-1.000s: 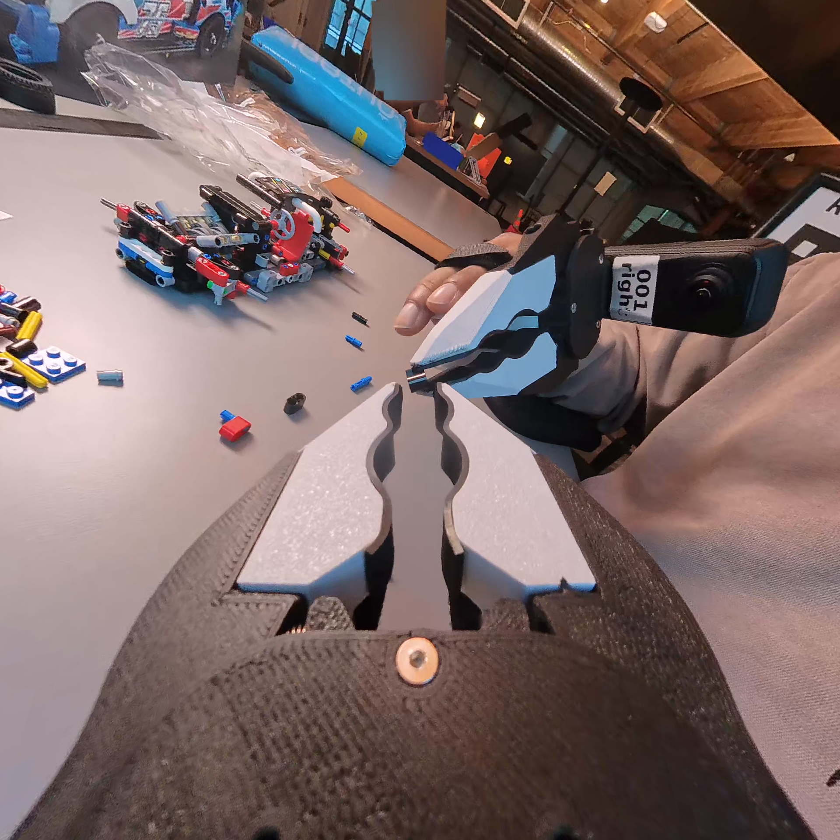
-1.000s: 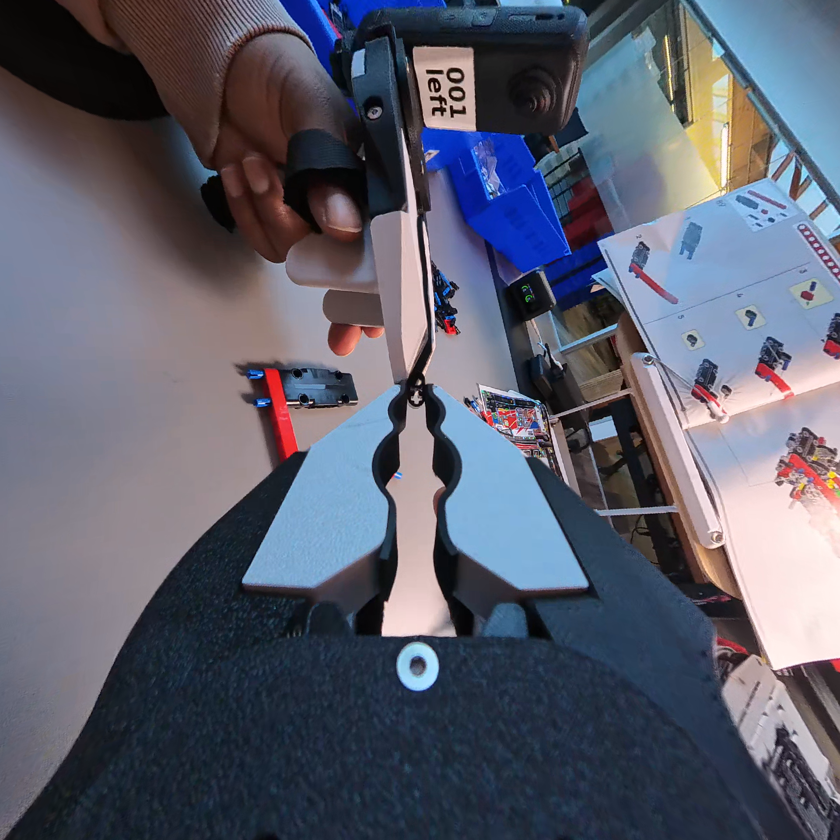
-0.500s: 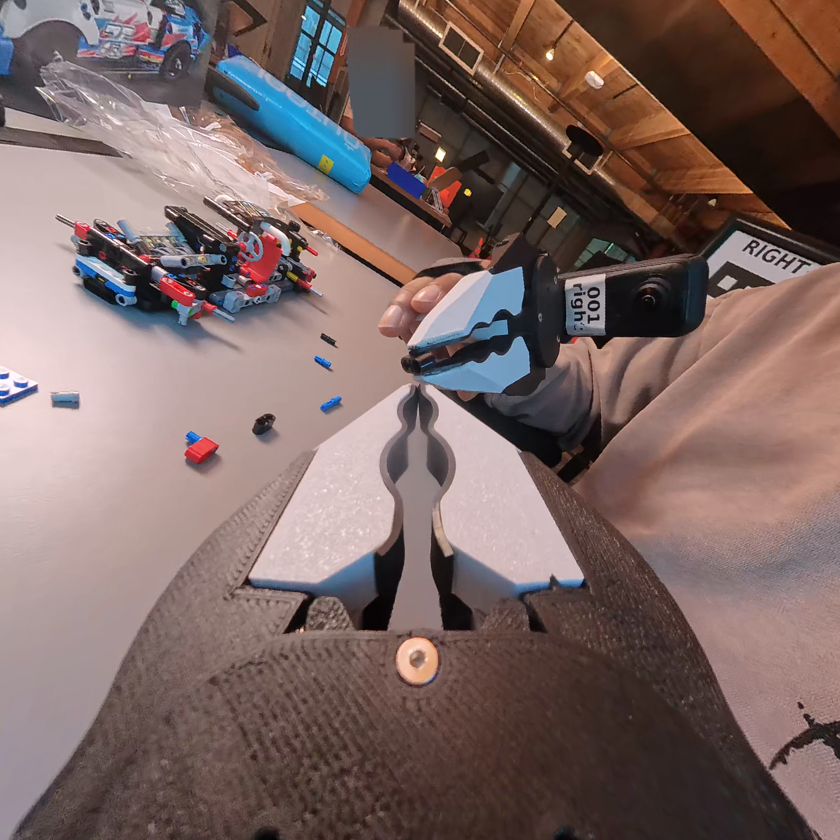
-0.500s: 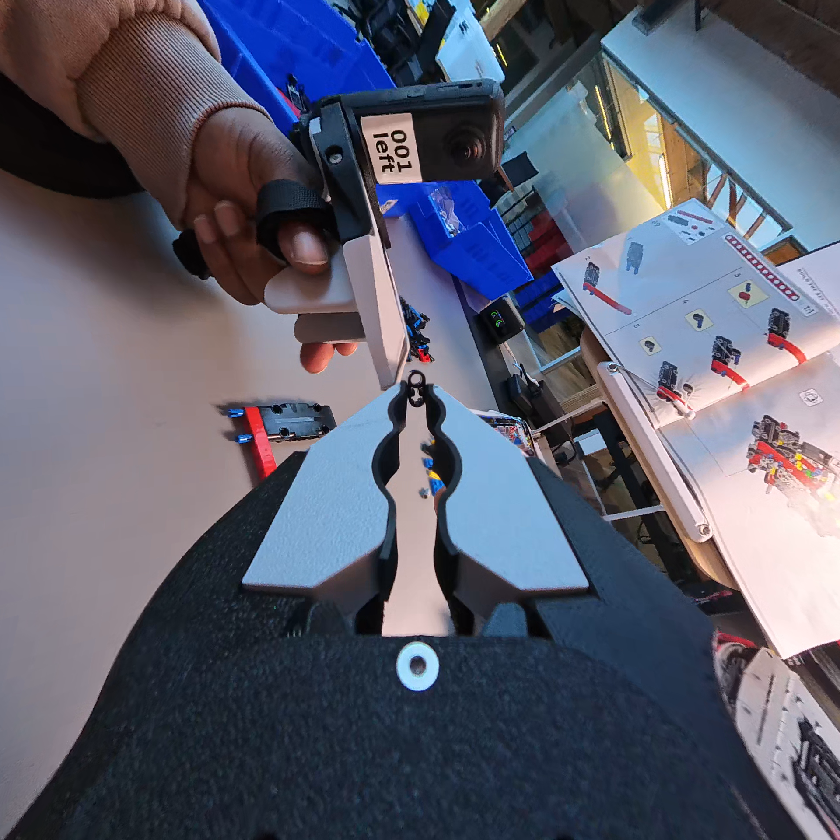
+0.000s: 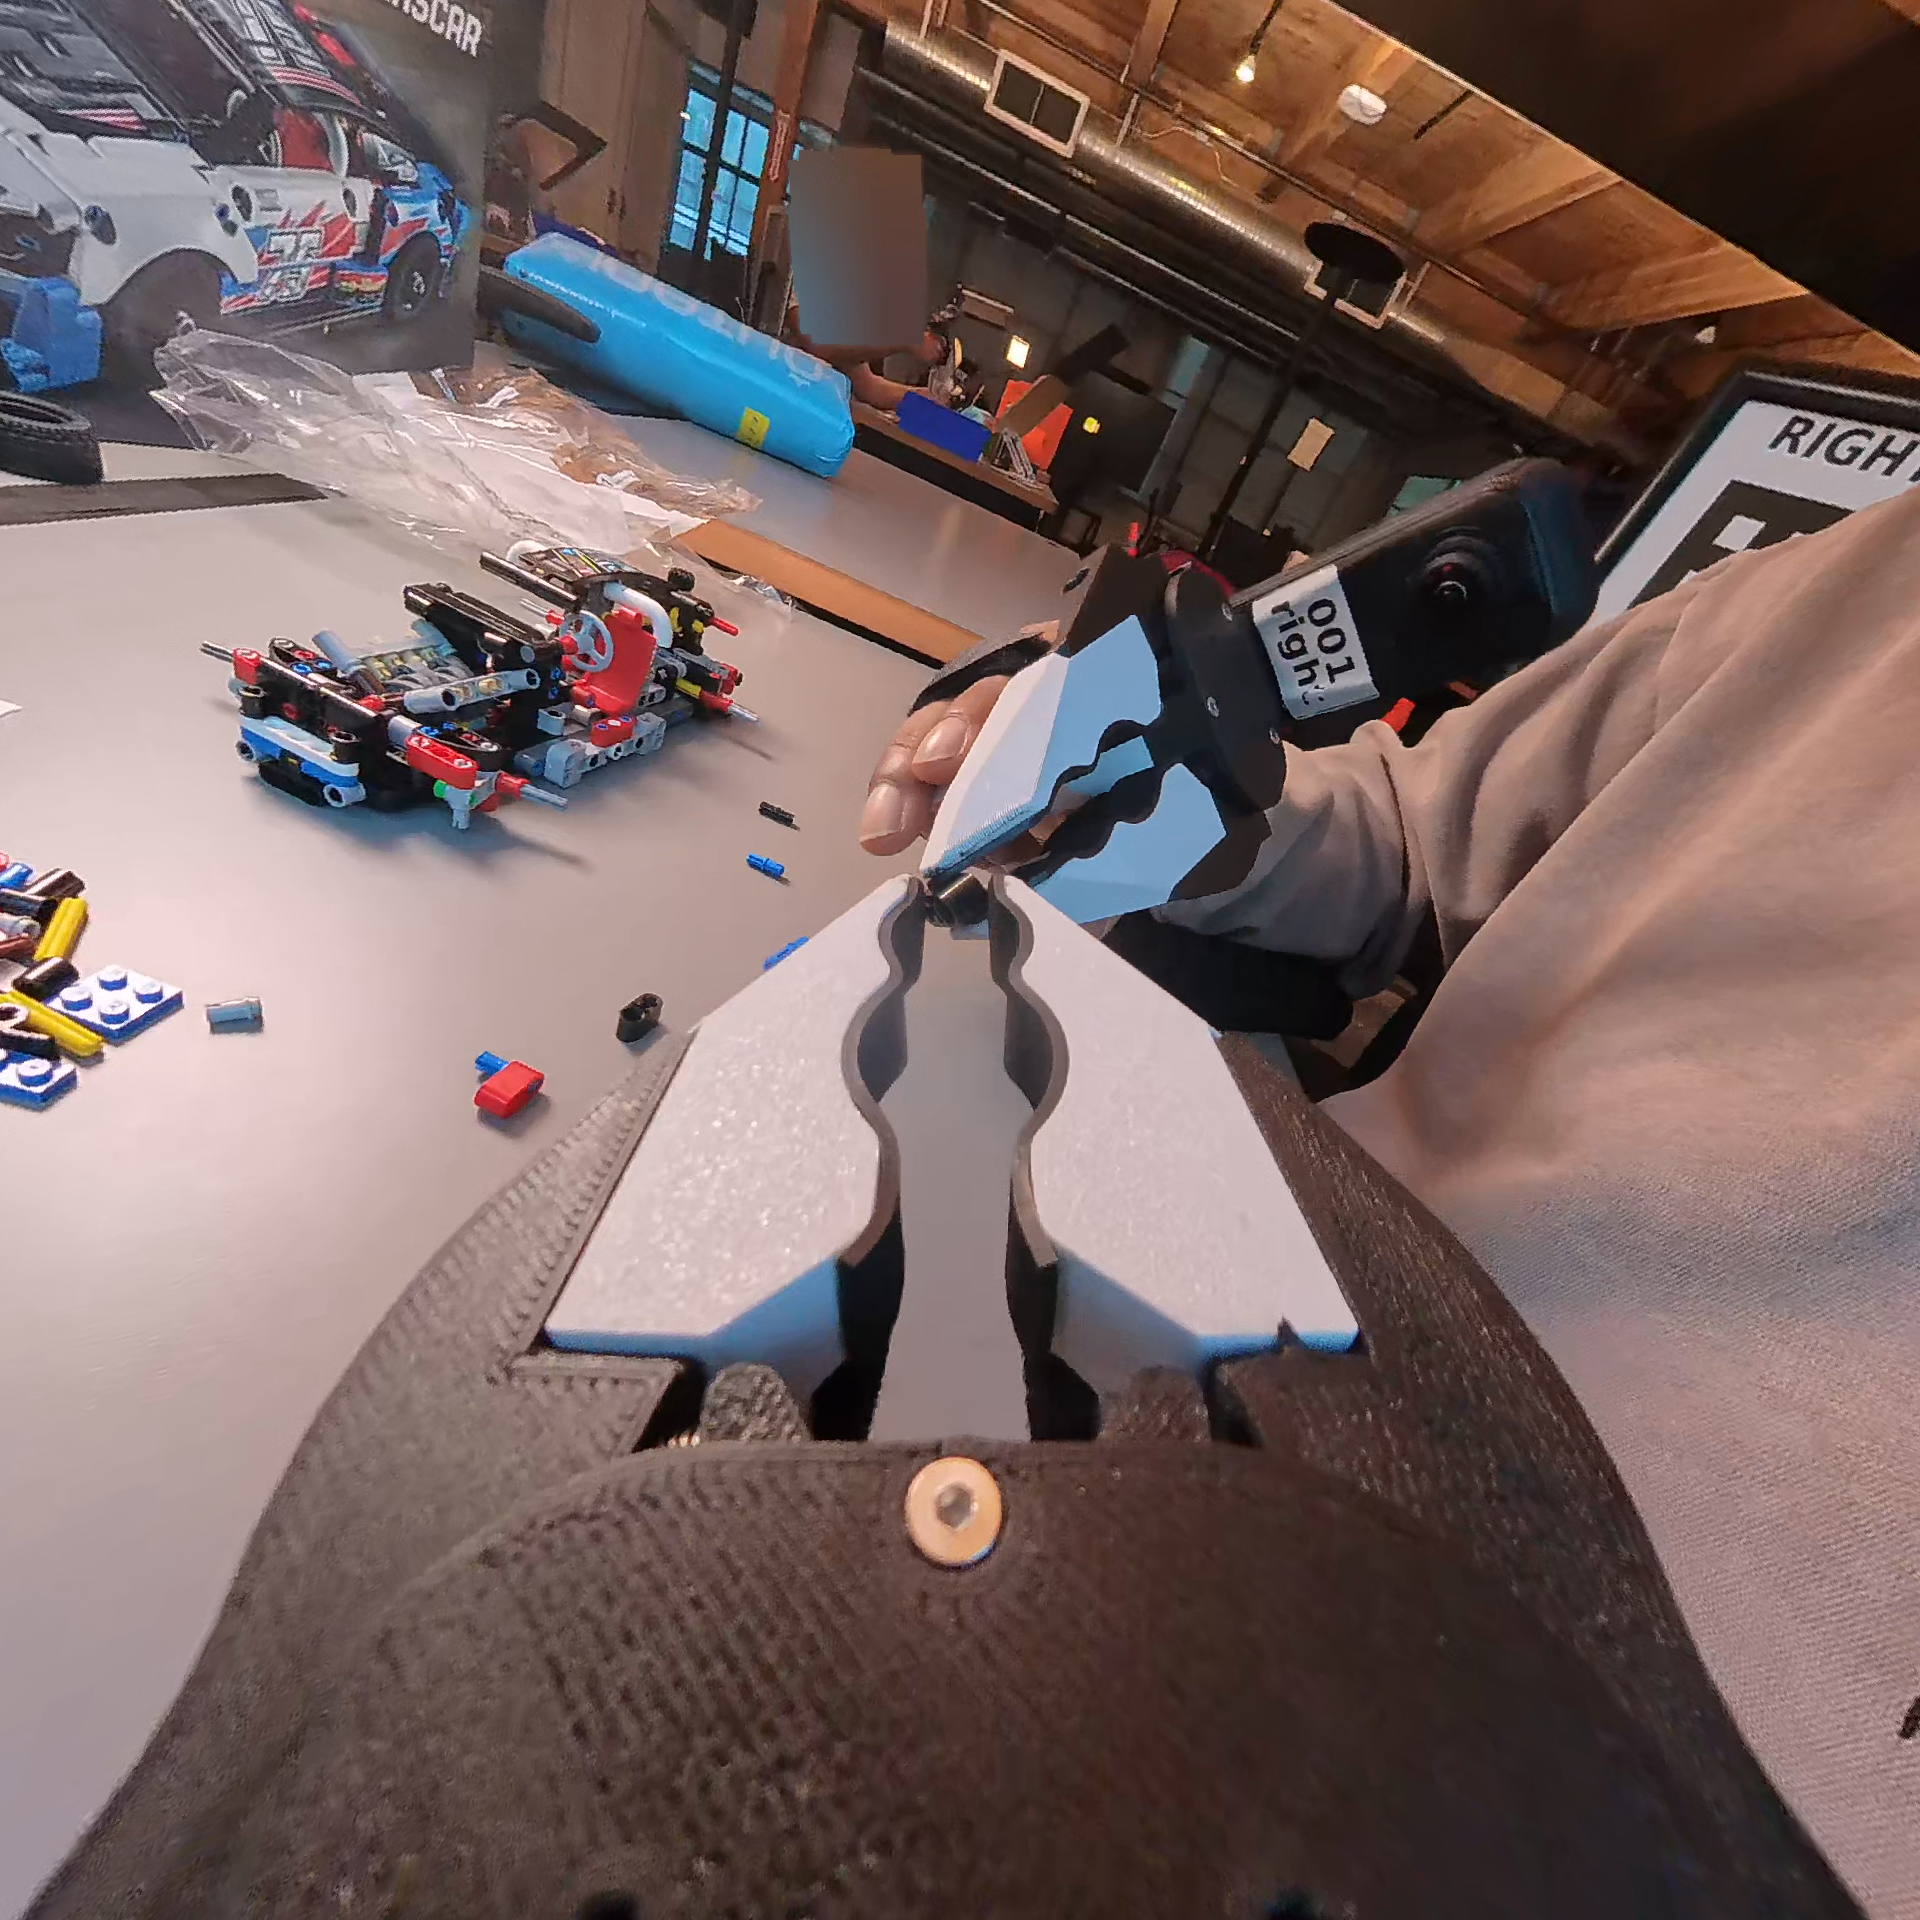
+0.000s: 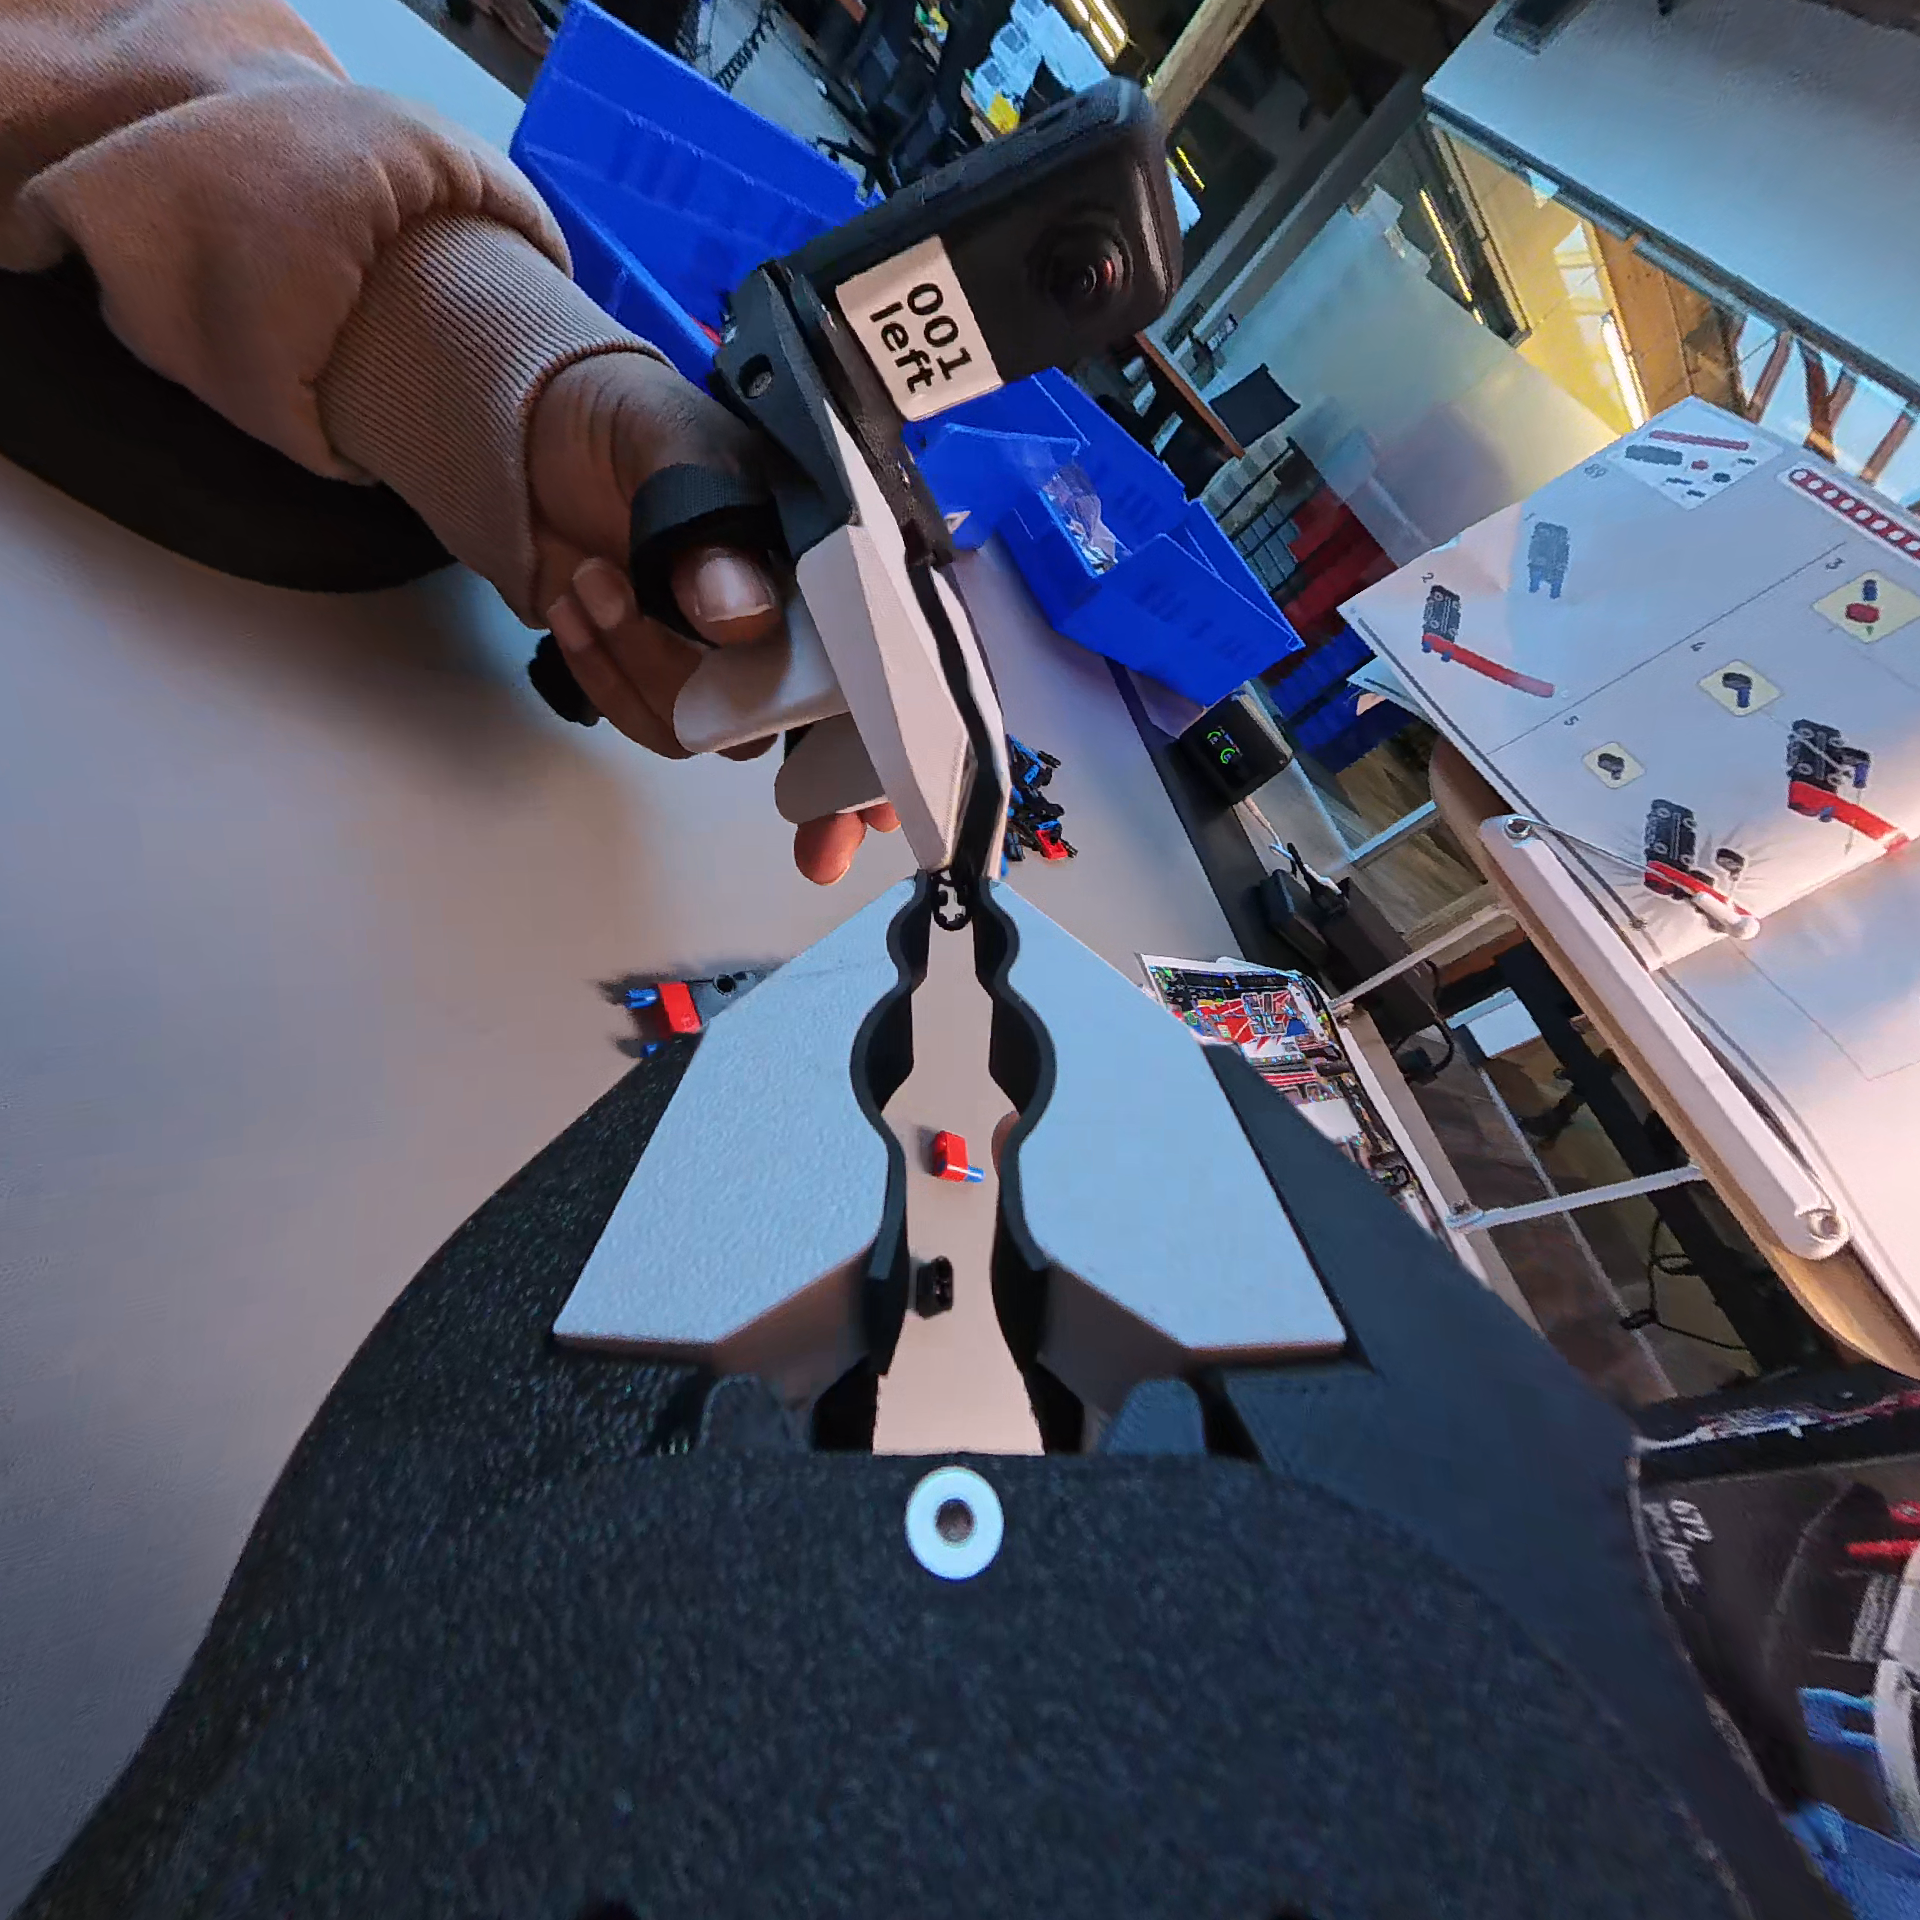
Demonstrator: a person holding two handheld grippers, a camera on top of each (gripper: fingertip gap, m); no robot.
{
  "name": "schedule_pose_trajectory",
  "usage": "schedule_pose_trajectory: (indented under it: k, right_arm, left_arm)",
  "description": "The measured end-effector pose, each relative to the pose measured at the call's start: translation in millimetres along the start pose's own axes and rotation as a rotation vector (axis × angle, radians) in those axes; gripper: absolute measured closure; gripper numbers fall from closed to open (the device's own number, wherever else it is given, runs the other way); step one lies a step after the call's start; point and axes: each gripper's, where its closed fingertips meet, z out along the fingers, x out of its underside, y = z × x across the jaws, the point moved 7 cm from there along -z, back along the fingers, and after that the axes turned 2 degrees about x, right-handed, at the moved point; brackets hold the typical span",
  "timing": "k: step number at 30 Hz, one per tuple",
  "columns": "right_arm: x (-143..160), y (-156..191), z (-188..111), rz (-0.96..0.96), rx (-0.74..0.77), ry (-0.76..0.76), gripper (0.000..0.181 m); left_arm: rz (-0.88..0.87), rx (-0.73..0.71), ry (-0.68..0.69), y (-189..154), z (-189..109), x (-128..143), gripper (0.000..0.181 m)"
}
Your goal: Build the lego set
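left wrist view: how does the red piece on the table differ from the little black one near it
The red piece has a blue pin sticking out; the black piece is plain black with none. The red piece looks somewhat larger than the black piece. Both lie loose on the grey table, apart, neither gripped.

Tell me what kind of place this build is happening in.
Probably a workshop or converted industrial loft used as a lab, not a home. Exposed metal ducting runs under a bare timber ceiling, blue storage bins sit by the grey worktable, and more workbenches stand behind.
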Motion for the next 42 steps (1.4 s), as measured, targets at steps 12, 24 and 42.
schedule_pose_trajectory:
  k: [12,24,42]
  right_arm:
    - [6,-4,-8,0.182,-0.096,-0.032,0.172]
    - [3,-10,-8,0.447,-0.186,-0.081,0.177]
    - [5,-6,-13,0.612,-0.379,-0.095,0.177]
  left_arm:
    - [-0.040,0.033,-0.011,-3,0,-2,0.173]
    - [0.012,0.033,-0.015,-6,2,-1,0.167]
    - [0.256,0.039,0.105,-23,6,5,0.177]
